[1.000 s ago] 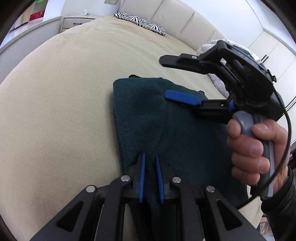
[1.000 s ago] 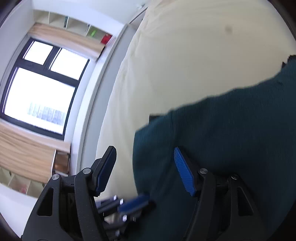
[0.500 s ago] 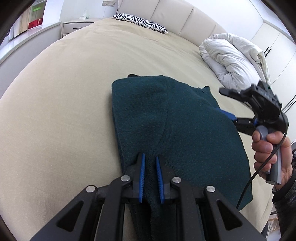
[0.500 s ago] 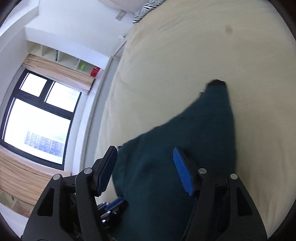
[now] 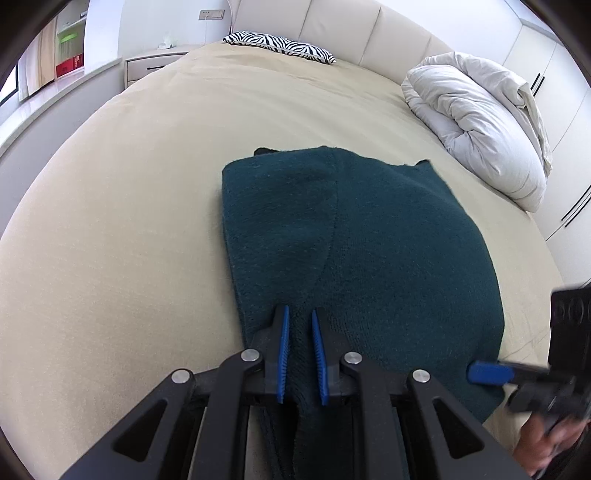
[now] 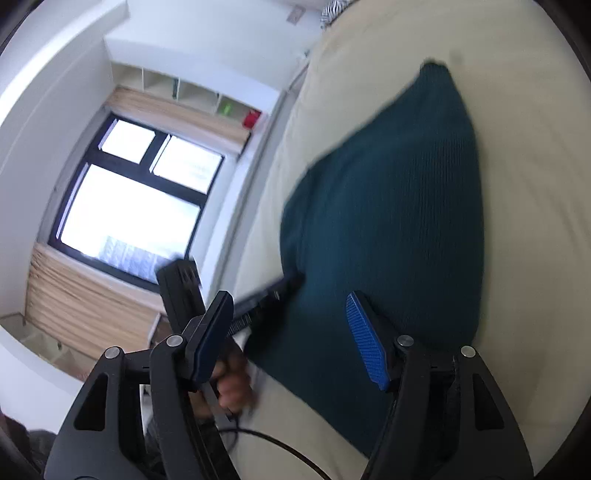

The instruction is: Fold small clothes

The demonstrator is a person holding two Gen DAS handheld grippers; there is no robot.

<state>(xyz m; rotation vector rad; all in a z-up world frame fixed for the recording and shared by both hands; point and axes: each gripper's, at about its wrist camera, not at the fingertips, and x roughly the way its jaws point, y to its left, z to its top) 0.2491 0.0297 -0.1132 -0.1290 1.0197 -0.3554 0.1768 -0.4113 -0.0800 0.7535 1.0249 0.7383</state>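
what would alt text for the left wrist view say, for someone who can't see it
The left gripper is shut on the near edge of a dark teal knit garment lying folded on a beige bed. The right gripper enters at the lower right edge. A white duvet and zebra pillow lie farther back.

Dark teal garment [image 5: 369,236]: fuzzy matt knit cloth. Bedspread [image 5: 129,221]: smooth matt beige fabric. Headboard [image 5: 343,33]: smooth padded cream upholstery.
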